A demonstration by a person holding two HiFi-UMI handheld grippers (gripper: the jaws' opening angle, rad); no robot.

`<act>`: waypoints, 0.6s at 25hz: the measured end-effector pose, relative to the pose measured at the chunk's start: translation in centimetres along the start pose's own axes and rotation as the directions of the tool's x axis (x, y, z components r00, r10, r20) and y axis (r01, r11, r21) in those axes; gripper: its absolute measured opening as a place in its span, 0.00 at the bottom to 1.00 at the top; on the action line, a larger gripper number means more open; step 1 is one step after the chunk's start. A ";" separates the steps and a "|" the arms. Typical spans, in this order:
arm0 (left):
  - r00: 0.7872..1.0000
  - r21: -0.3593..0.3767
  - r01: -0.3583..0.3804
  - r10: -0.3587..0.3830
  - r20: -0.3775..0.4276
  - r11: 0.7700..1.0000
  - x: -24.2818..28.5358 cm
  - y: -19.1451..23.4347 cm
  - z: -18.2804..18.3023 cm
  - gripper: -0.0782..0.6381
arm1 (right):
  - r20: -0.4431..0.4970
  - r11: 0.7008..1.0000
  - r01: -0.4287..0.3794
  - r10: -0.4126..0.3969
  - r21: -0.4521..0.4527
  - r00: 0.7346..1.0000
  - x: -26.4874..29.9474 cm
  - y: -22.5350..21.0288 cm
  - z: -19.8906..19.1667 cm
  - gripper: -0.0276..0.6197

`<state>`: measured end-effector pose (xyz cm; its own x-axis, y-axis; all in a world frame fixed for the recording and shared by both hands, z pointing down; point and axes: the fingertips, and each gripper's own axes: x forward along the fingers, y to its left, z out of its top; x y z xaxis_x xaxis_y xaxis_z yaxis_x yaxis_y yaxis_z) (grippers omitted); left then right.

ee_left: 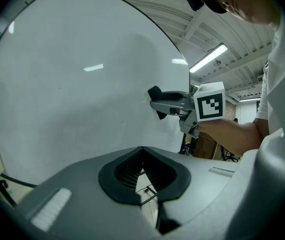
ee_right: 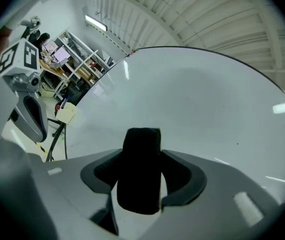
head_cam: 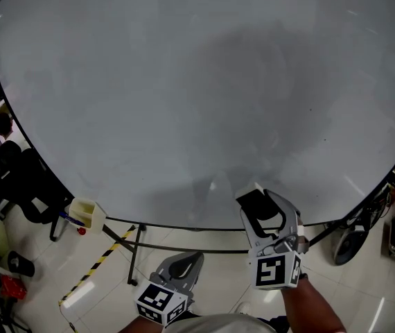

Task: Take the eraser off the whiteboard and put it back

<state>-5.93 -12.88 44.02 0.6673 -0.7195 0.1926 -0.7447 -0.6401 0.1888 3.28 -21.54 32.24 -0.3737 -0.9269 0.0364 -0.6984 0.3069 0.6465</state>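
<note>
Right tongs [ee_right: 142, 176]: closed on eraser [ee_right: 141, 154], pads pinching both long sides.
Eraser: dark felt block, pale backing edge visible in head view. Long axis runs out along jaws toward whiteboard [head_cam: 183, 82].
Position: by board's lower edge, right of middle. Contact with surface can't be resolved.
Left tongs [ee_left: 142, 176]: jaws together, nothing between, low and well off board.
Judgement: right side nearer; next move is a short push forward to seat eraser flat.

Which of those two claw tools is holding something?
The right gripper: a black eraser sits between its jaws. The left gripper holds nothing.
</note>
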 end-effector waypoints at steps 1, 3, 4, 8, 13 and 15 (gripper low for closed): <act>1.000 -0.001 0.001 -0.001 -0.001 1.000 0.0 -0.1 0.0 0.13 | 0.001 1.000 0.006 -0.006 0.003 1.000 0.4 -0.1 0.2 0.41; 1.000 -0.002 0.003 -0.003 -0.002 1.000 0.0 -0.1 -0.1 0.13 | 0.005 1.000 0.016 -0.016 0.005 1.000 1.0 -0.5 0.6 0.41; 1.000 -0.003 0.004 -0.004 -0.003 1.000 0.0 -0.2 -0.2 0.13 | 0.007 1.000 0.019 -0.020 0.001 1.000 1.3 -0.6 0.9 0.41; 1.000 -0.009 0.005 -0.005 -0.006 1.000 -0.2 -0.1 -0.4 0.13 | 0.015 0.999 0.040 -0.040 0.000 0.999 2.5 -1.1 1.7 0.41; 1.000 -0.018 -0.009 0.009 -0.005 1.000 -0.6 0.4 -0.2 0.13 | 0.013 0.999 0.052 -0.052 -0.005 0.999 3.6 -1.5 2.1 0.41; 1.000 -0.021 -0.013 0.013 -0.005 1.000 -0.7 0.6 -0.4 0.13 | 0.016 0.998 0.057 -0.057 -0.015 0.998 3.8 -1.6 2.4 0.41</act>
<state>-6.85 -12.68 44.40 0.6576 -0.7263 0.2000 -0.7530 -0.6249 0.2062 1.48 -25.06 29.50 -0.3430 -0.9392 -0.0122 -0.7094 0.2506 0.6587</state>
